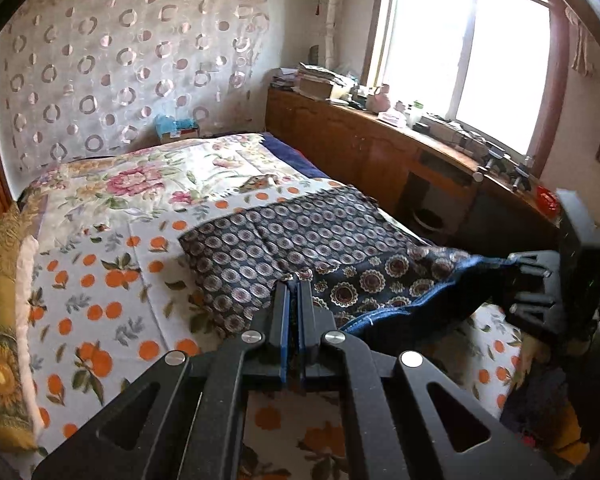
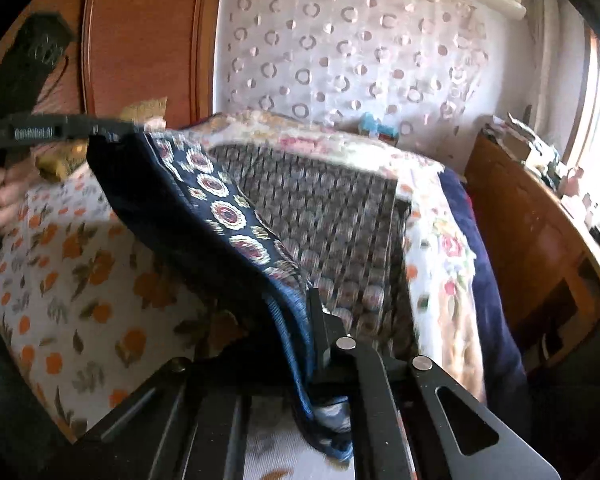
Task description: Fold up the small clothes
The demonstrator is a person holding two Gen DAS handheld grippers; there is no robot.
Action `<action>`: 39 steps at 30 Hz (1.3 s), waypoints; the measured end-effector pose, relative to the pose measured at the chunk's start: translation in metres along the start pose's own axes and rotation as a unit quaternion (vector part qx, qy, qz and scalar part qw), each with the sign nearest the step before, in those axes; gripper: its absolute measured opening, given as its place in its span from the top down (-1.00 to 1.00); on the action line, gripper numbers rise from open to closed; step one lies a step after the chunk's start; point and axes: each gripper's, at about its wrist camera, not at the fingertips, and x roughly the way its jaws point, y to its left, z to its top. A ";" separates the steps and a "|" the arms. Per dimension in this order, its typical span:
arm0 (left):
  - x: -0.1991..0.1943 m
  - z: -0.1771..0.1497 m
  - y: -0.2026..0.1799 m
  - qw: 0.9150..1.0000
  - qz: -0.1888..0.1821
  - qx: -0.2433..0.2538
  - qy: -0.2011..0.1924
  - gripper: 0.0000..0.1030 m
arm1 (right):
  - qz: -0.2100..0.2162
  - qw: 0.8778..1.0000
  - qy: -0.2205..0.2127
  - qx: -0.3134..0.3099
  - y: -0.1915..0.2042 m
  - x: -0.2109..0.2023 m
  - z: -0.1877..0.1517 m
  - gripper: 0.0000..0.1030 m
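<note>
A dark garment [image 1: 292, 232] printed with round medallions lies partly on the bed, its blue-edged near side lifted off the sheet. My left gripper [image 1: 294, 292] is shut on that raised edge; in the right wrist view the left gripper [image 2: 114, 132] pinches the garment's far corner. My right gripper [image 2: 314, 312] is shut on the garment's [image 2: 332, 216] blue hem, and the cloth drapes over and hides its left finger. From the left wrist view the right gripper [image 1: 516, 280] grips the other end of the taut hem.
The bed wears an orange-print sheet [image 1: 100, 280] with a floral quilt [image 1: 140, 180] behind it. A wooden cabinet [image 1: 360, 148] with clutter runs along the right under the window [image 1: 460, 52]. A golden cushion [image 1: 0, 300] lies at the left. A hand [image 2: 0, 196] holds the left gripper.
</note>
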 end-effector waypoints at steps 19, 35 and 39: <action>0.071 0.029 0.066 0.996 0.035 -0.050 0.066 0.79 | 0.066 0.998 0.001 0.024 -0.057 0.109 0.077 0.91; 0.061 0.025 0.088 0.995 0.068 -0.028 0.074 -0.12 | 0.044 0.998 0.035 0.015 -0.059 0.155 0.107 0.81; 0.063 0.026 0.090 0.995 0.065 -0.032 0.073 -0.12 | 0.031 0.999 0.032 0.023 -0.061 0.157 0.112 0.38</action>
